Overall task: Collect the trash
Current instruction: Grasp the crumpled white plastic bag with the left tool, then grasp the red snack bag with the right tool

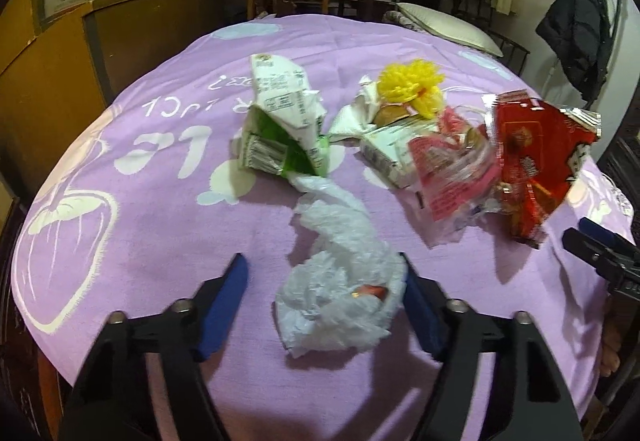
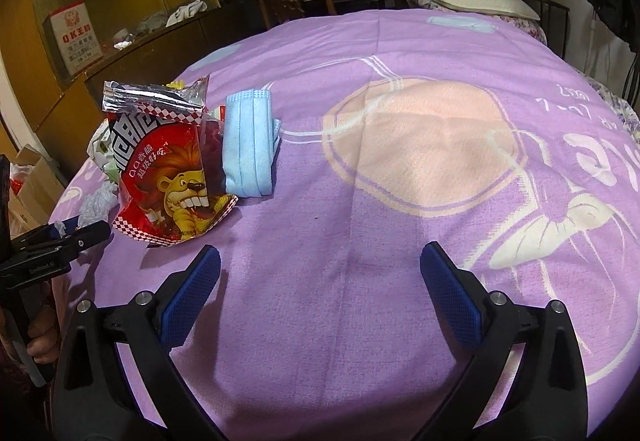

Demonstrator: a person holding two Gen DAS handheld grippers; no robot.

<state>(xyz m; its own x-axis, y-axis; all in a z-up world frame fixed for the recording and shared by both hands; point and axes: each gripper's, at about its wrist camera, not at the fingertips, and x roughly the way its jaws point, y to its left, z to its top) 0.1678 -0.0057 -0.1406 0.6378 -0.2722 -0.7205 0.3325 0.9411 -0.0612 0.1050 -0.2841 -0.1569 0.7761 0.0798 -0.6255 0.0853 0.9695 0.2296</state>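
Lying between left gripper (image 1: 322,269) jaws | crumpled white bag (image 1: 340,297)

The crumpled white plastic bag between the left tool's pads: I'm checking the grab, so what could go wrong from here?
1. The white plastic bag sits off-centre by one pad of the left tool, so it may slip.
2. Its tail reaches the green carton, which could drag along.
3. The right tool is open over bare purple cloth, away from the blue face mask.

Matt woven cloth sheet (image 2: 360,281); crinkled thin plastic bag (image 1: 340,281); glossy foil snack packet (image 2: 168,169); creased printed paper carton (image 1: 280,113); soft pleated mask (image 2: 248,145); textured gripper pads (image 2: 188,289).
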